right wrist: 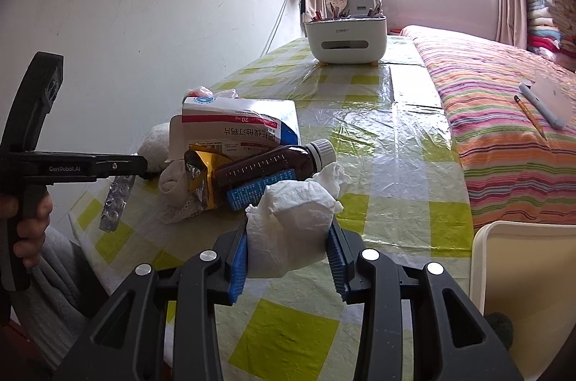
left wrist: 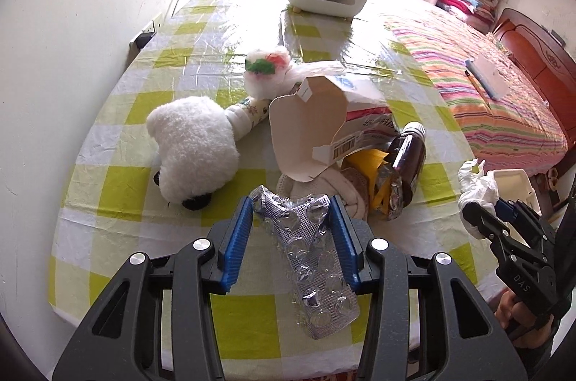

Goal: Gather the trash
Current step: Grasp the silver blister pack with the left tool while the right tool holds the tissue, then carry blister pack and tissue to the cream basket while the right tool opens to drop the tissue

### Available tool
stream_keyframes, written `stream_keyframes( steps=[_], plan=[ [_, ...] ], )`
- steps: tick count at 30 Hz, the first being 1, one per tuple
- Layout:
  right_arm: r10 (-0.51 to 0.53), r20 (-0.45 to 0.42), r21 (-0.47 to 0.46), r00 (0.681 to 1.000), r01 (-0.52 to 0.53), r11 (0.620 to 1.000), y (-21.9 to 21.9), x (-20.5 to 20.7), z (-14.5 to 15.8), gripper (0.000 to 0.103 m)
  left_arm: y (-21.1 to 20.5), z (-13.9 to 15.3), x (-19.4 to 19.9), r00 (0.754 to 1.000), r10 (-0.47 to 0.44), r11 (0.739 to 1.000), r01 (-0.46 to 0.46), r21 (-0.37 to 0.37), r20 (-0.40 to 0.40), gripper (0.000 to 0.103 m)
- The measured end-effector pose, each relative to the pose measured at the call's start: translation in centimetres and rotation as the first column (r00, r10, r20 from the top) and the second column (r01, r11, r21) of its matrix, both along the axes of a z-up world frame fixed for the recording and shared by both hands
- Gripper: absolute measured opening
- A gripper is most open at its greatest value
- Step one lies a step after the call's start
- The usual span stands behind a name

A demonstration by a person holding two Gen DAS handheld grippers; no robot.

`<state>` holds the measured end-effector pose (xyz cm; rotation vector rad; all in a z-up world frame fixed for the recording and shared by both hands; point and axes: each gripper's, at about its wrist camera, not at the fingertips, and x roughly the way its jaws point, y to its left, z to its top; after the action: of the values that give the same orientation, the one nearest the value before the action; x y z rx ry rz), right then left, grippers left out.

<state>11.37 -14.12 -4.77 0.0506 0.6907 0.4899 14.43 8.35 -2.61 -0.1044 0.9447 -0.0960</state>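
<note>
On the green-checked table point(left wrist: 118, 172), my left claw point(left wrist: 292, 230) clamps an emptied silver blister pack point(left wrist: 313, 258), lifted clear of the cloth; its long axis runs back toward my wrist, the free end hanging low. From the right wrist view the same pack dangles from that claw at far left, whose side reads "GenRobot.AI".

At centre lies the rest of the litter: a torn medicine box point(right wrist: 237, 125) printed in Chinese with "20 mg", a crumpled gold foil wrapper point(right wrist: 203, 172), and a brown bottle point(right wrist: 273, 161) on its side, cap pointing right. A white plush toy point(left wrist: 194, 150) sits to their left.

My right claw point(right wrist: 289, 251) grips a wad of white tissue point(right wrist: 291, 230), just this side of the bottle. The pale bin point(right wrist: 522, 269) stands at the table's right edge, close beside this claw and well across from the left, so I judge the tissue drops first. Far back, a white organiser point(right wrist: 345, 39) reads roughly "ecoco".
</note>
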Motion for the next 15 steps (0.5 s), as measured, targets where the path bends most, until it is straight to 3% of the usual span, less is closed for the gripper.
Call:
stream_keyframes(
  steps=[15],
  plan=[
    [-0.114, 0.072, 0.064, 0.991, 0.110, 0.992, -4.9, -2.1, 1.6, 0.037, -8.6, 1.0, -2.3, 0.987, -0.142, 0.989, 0.139, 0.040, 0.079, 0.043]
  ],
)
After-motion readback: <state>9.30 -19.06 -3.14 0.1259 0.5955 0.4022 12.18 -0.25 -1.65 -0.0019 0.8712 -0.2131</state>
